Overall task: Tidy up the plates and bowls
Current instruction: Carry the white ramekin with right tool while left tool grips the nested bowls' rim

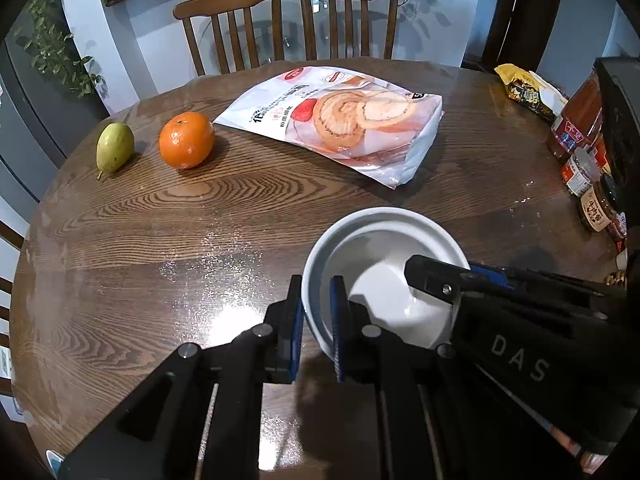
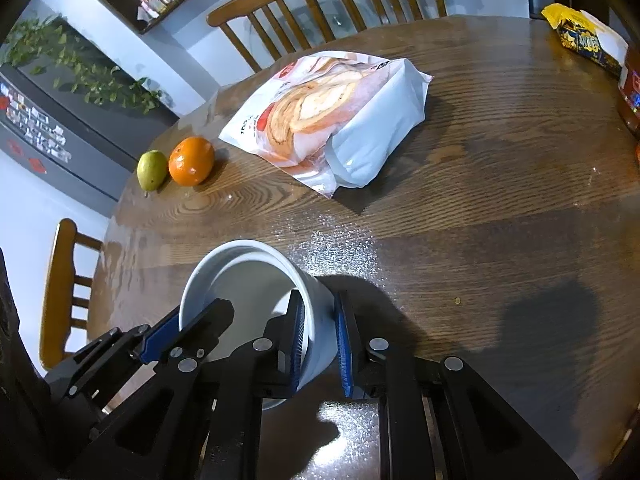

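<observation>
The left fingers [image 1: 316, 320] stand narrow, pinched on the left wall of the white bowl [image 1: 384, 236], one pad outside and one inside the rim, while the right fingers [image 2: 320, 344] stand just as narrow on the opposite, right wall of the same bowl, again one pad each side of it. From there, largest first: the round wooden surface [image 1: 160, 232] carries everything, with two wooden chairs [image 1: 240, 12] tucked in at its far side. On the far middle of the surface lies a large cake-roll bag [image 1: 340, 120], flat and well apart from the bowl. The bowl itself sits at the near edge, between the two hands; it looks like one white bowl nested inside another, though the rims are too close to be sure. At the far left are an orange [image 1: 186, 140] and, just beside it, a green pear [image 1: 115, 148]. At the right edge stand a few jars [image 1: 576, 128] and a yellow snack pack [image 1: 524, 88]. The step in hand appears to be a two-handed hold on the bowl, either lifting it or setting it down. No plates or stacking place are in view, so the next move probably calls for carrying the bowl level, both grips firm.
</observation>
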### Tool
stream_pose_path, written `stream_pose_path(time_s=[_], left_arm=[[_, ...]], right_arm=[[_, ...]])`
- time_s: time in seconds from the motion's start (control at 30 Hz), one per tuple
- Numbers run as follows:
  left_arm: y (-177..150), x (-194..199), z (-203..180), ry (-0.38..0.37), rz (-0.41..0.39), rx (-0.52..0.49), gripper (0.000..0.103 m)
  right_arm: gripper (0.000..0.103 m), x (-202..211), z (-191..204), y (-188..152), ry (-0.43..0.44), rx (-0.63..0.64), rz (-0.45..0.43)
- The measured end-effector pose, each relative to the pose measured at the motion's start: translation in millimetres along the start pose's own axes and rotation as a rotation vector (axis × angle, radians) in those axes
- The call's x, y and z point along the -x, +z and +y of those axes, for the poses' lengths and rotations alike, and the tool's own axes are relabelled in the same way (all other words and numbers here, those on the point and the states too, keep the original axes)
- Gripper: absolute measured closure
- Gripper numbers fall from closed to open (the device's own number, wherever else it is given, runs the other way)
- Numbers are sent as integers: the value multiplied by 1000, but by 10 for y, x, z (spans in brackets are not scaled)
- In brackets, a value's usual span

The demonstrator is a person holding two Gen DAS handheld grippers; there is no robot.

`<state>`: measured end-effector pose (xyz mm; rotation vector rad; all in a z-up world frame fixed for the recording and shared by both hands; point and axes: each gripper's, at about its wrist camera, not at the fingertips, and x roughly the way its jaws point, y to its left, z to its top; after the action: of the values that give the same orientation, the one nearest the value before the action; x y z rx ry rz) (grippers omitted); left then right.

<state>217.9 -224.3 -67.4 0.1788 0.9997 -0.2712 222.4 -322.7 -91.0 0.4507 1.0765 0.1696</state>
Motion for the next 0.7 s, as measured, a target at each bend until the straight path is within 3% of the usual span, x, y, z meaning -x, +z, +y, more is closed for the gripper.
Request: stream_pose_path(time_s=[0.3, 0.7], left_arm=[[-5, 176, -33, -3, -43, -11, 97], [-123, 567, -76, 19, -116, -44, 94]], right_arm=[[87, 136, -1, -47, 18, -4, -32], [88, 508, 101, -193, 44, 13, -95]])
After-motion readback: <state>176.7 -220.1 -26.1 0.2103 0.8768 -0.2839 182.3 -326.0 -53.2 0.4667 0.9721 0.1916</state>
